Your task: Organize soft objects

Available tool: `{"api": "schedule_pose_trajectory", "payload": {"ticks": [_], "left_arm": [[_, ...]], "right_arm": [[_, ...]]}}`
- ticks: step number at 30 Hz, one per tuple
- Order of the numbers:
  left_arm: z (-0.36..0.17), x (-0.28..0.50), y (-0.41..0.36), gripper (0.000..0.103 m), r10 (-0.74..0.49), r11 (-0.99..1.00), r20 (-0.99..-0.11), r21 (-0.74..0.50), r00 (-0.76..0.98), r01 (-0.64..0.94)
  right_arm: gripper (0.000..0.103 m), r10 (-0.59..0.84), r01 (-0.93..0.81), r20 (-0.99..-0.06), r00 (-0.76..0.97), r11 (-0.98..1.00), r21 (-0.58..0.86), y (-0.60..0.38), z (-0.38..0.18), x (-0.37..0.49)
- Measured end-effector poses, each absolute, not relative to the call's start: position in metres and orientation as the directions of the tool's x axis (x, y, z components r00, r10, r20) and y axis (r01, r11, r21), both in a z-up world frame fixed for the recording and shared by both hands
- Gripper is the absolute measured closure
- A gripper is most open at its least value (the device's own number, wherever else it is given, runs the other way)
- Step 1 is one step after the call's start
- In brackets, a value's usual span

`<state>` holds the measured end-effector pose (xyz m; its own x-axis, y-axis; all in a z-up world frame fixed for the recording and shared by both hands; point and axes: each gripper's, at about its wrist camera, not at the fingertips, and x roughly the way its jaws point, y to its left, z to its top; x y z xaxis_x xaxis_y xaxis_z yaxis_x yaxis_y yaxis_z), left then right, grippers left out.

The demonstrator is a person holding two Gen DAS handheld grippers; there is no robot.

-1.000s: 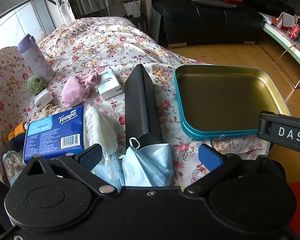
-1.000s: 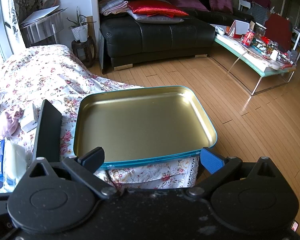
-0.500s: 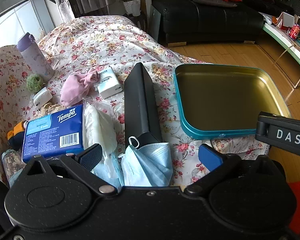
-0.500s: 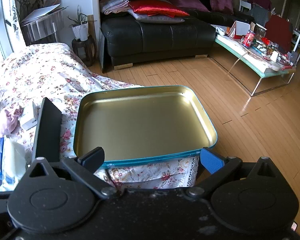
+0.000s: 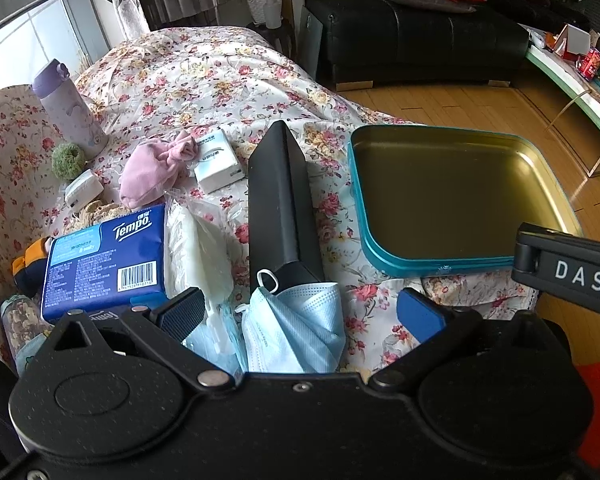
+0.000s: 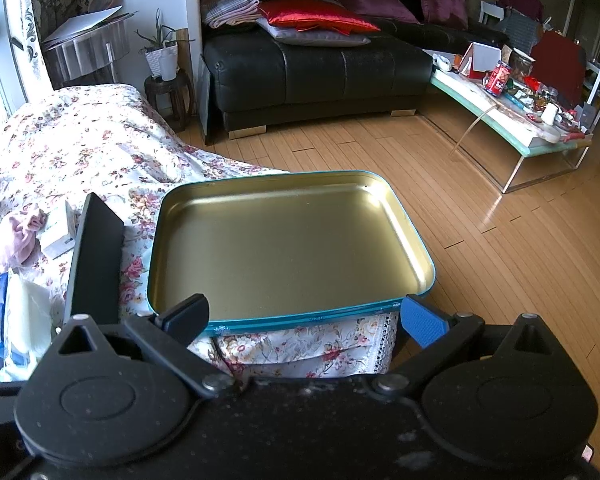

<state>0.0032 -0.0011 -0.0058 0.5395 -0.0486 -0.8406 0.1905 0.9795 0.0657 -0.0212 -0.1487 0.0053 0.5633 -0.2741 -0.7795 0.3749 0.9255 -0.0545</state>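
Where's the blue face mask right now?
In the left wrist view, the blue face mask lies crumpled on the floral cloth just ahead of the open left tool, against the near end of the black box.

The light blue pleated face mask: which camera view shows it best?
The left wrist view. There the light blue pleated face mask lies crumpled between the open fingers of the left hand-held gripper, its white ear loop against the black rectangular box. The right wrist view does not show the mask.
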Motion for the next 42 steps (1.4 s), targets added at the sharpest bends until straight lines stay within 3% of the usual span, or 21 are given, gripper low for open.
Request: {"api": "schedule_pose_trajectory", "payload": {"ticks": [30, 42], "left_arm": [[0.0, 0.006, 0.005, 0.004, -0.042, 0.981, -0.829, 0.07, 0.557, 0.179], [0.03, 0.034, 0.086, 0.004, 0.059, 0.994, -0.753, 0.105, 0.656, 0.031]], "right_arm": [[0.0, -0.27, 0.362, -0.775, 0.571, 0.93, -0.057, -0.144, 0.01, -0.02], [0.0, -0.236, 0.295, -0.716, 0.657, 0.954, -0.044, -0.123, 0.022, -0.029]]}}
